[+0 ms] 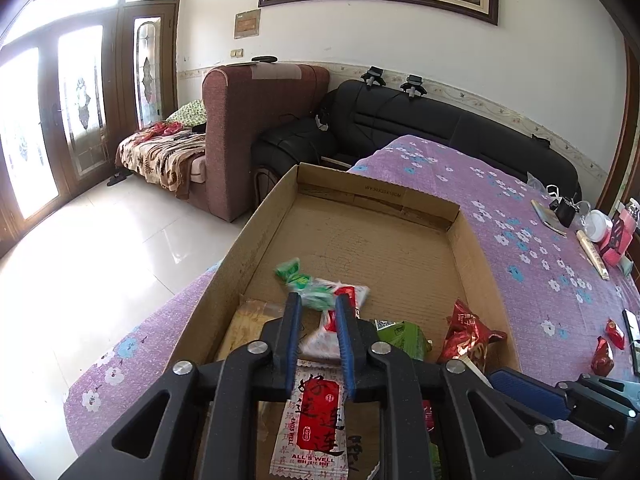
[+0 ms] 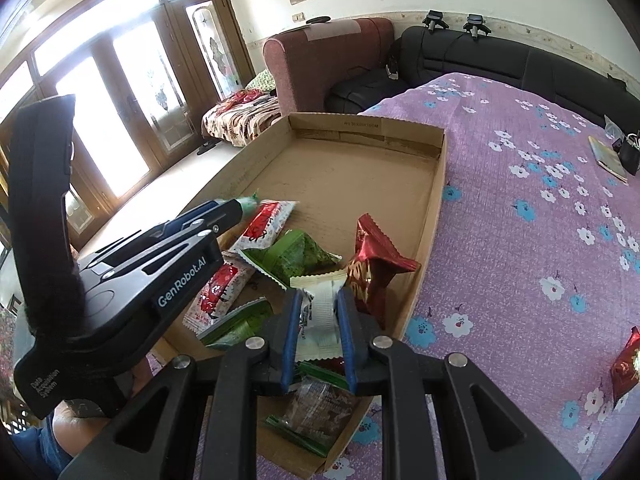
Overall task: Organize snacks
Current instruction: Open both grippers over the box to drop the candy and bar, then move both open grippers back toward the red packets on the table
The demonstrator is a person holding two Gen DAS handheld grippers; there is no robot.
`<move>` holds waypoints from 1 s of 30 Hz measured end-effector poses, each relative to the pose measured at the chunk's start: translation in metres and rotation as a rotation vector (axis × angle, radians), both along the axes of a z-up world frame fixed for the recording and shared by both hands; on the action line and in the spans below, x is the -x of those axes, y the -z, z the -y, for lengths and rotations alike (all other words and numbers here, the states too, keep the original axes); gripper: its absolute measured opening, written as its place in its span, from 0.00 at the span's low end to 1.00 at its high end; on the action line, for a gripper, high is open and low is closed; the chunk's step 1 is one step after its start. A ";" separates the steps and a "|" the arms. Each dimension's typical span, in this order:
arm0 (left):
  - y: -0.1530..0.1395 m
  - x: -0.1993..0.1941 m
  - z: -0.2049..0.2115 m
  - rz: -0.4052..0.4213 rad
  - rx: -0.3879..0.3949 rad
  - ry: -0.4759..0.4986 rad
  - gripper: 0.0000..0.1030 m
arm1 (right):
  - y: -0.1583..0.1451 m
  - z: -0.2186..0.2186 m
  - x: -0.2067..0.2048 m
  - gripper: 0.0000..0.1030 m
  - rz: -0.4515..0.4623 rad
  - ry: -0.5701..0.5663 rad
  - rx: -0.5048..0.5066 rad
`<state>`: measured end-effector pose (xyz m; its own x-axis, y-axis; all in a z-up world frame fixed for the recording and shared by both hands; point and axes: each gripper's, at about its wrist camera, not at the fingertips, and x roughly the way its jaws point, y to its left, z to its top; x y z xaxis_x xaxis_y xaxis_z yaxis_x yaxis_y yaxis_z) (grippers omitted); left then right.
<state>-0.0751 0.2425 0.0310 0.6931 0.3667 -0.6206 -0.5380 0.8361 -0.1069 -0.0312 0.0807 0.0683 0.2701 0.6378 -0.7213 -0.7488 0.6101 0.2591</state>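
A flat cardboard box (image 2: 434,184) sits on a purple cloth with flowers (image 2: 520,240). All places here are told from that box.

The left gripper (image 1: 316,308) is over the near end of the box. Its blue fingers (image 1: 294,320) stand a little apart. A green and clear snack wrapper (image 1: 316,286) is at the tips, and it looks blurry. I cannot tell if the pads press on it. A white and red packet with the words ALL'S WELL (image 1: 316,416) lies in the box under the gripper.

The right gripper (image 2: 319,304) is over the near right part of the box. Its jaws are nearly closed, and they pinch a white packet (image 2: 322,312).

More snacks lie in the near half of the box: a green packet (image 2: 296,258), a shiny red packet (image 2: 372,260) by the right wall, a white and red packet (image 2: 264,226), and a brown snack in a clear wrapper (image 2: 320,408) at the near edge. The far half of the box is bare cardboard.

Out on the cloth, to the right of the box, lies one more shiny red packet (image 2: 626,364)
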 end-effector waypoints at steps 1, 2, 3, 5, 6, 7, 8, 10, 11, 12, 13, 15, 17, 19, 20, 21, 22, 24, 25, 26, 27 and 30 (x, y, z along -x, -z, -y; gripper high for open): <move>-0.001 0.000 0.000 0.001 -0.001 -0.001 0.26 | 0.000 0.001 0.000 0.18 0.000 0.001 -0.001; -0.001 0.001 0.000 0.003 -0.002 -0.002 0.31 | -0.001 0.002 0.000 0.18 -0.002 0.002 -0.002; -0.001 0.002 0.000 0.004 -0.005 -0.003 0.36 | -0.001 0.002 0.000 0.18 -0.004 0.005 -0.003; -0.002 0.002 0.001 0.006 -0.009 -0.004 0.40 | -0.002 0.004 0.001 0.18 -0.006 0.008 -0.005; -0.002 0.002 0.001 0.006 -0.012 -0.003 0.41 | -0.002 0.005 0.000 0.18 -0.008 0.009 -0.007; -0.002 0.002 0.001 0.005 -0.013 -0.002 0.42 | -0.002 0.006 0.000 0.18 -0.008 0.011 -0.008; -0.002 0.002 0.002 0.004 -0.013 0.000 0.44 | -0.002 0.007 0.000 0.18 -0.008 0.013 -0.008; -0.003 0.003 0.002 0.005 -0.013 0.004 0.50 | -0.004 0.009 -0.001 0.18 -0.008 0.016 -0.011; -0.003 0.003 0.002 0.007 -0.014 0.004 0.54 | -0.005 0.010 -0.001 0.18 -0.007 0.018 -0.013; -0.004 0.004 0.002 0.009 -0.015 0.003 0.56 | -0.006 0.012 0.000 0.18 -0.005 0.022 -0.018; -0.005 0.004 0.003 0.013 -0.016 0.004 0.56 | -0.008 0.014 0.000 0.18 -0.004 0.025 -0.022; -0.008 0.005 0.004 0.017 -0.020 0.004 0.56 | -0.010 0.020 -0.002 0.18 -0.004 0.036 -0.034; -0.012 0.006 0.006 0.025 -0.026 0.005 0.56 | -0.012 0.026 -0.005 0.19 -0.007 0.048 -0.044; -0.017 0.007 0.009 0.033 -0.031 0.009 0.56 | -0.015 0.033 -0.010 0.19 -0.011 0.067 -0.058; -0.019 0.007 0.011 0.035 -0.034 0.012 0.56 | -0.016 0.036 -0.012 0.19 -0.013 0.074 -0.063; -0.021 0.007 0.014 0.038 -0.039 0.017 0.56 | -0.017 0.040 -0.015 0.19 -0.018 0.083 -0.071; -0.022 0.007 0.016 0.038 -0.041 0.020 0.57 | -0.018 0.045 -0.019 0.19 -0.025 0.093 -0.079; -0.026 0.005 0.022 0.039 -0.048 0.031 0.57 | -0.020 0.055 -0.025 0.19 -0.040 0.112 -0.097; -0.028 0.004 0.025 0.038 -0.051 0.040 0.57 | -0.020 0.058 -0.027 0.19 -0.044 0.118 -0.102; -0.029 0.004 0.028 0.038 -0.053 0.048 0.57 | -0.022 0.063 -0.030 0.19 -0.047 0.128 -0.109; -0.031 0.003 0.032 0.038 -0.056 0.057 0.57 | -0.024 0.070 -0.034 0.19 -0.049 0.144 -0.119; -0.038 -0.001 0.049 0.040 -0.074 0.096 0.57 | -0.030 0.088 -0.042 0.19 -0.050 0.176 -0.141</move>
<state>-0.0739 0.1940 0.0688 0.7511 0.3411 -0.5652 -0.4517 0.8900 -0.0631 0.0107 -0.0069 0.0985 0.3520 0.6792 -0.6440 -0.6179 0.6855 0.3852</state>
